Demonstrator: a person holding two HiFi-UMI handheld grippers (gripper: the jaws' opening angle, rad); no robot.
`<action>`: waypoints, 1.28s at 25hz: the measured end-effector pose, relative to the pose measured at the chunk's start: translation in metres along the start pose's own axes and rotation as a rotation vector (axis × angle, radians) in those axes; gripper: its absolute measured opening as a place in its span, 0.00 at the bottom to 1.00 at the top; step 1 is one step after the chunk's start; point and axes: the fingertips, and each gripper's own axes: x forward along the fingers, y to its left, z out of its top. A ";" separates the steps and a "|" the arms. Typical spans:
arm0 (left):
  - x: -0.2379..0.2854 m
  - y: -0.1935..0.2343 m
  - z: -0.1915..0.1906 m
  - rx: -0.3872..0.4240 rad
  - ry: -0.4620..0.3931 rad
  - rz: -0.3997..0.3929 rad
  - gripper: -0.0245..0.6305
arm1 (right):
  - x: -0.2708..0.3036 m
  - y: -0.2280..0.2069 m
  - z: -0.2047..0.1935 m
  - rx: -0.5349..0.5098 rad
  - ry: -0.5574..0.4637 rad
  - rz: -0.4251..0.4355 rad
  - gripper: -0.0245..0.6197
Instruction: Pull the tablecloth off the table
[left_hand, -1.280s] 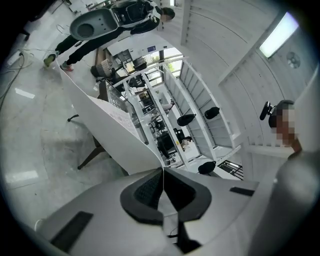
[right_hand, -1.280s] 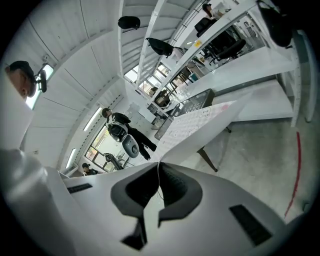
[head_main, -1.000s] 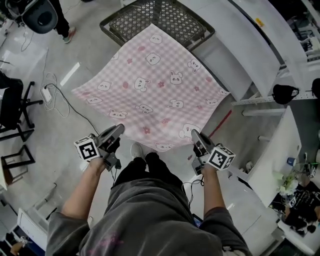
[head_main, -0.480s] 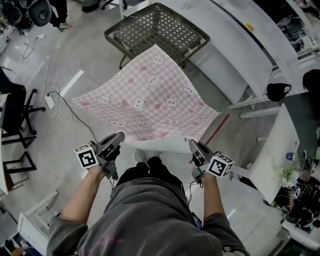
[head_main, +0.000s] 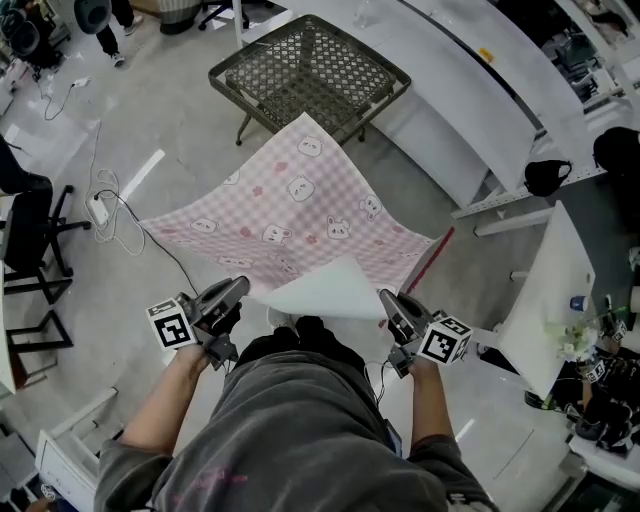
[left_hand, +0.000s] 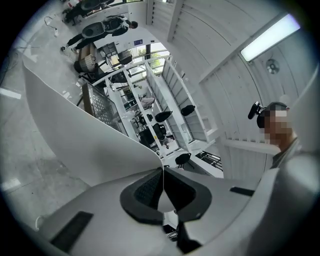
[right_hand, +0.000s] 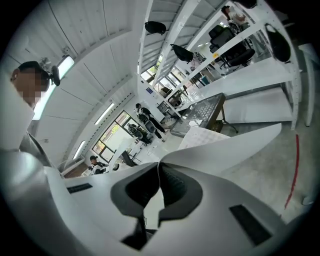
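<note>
Left gripper (head_main: 237, 288): its jaws are pinching shut on the tablecloth's (head_main: 300, 210) near left corner.
Right gripper (head_main: 386, 299): its jaws are clamping the near right corner.
Tablecloth: it is hanging in the air, sloping from the grippers towards the mesh table (head_main: 312, 68), with its near edge curling over white.
Far corner: it is reaching the table's front edge; contact is unclear.
</note>
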 end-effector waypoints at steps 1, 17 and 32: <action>-0.002 -0.003 -0.003 -0.002 0.000 -0.004 0.04 | -0.003 0.003 -0.001 0.000 -0.001 0.000 0.05; -0.011 -0.036 -0.024 -0.001 -0.011 -0.011 0.04 | -0.033 0.018 -0.013 0.011 0.029 0.060 0.05; -0.006 -0.060 -0.060 -0.007 -0.078 0.034 0.04 | -0.064 0.005 -0.010 0.000 0.066 0.123 0.05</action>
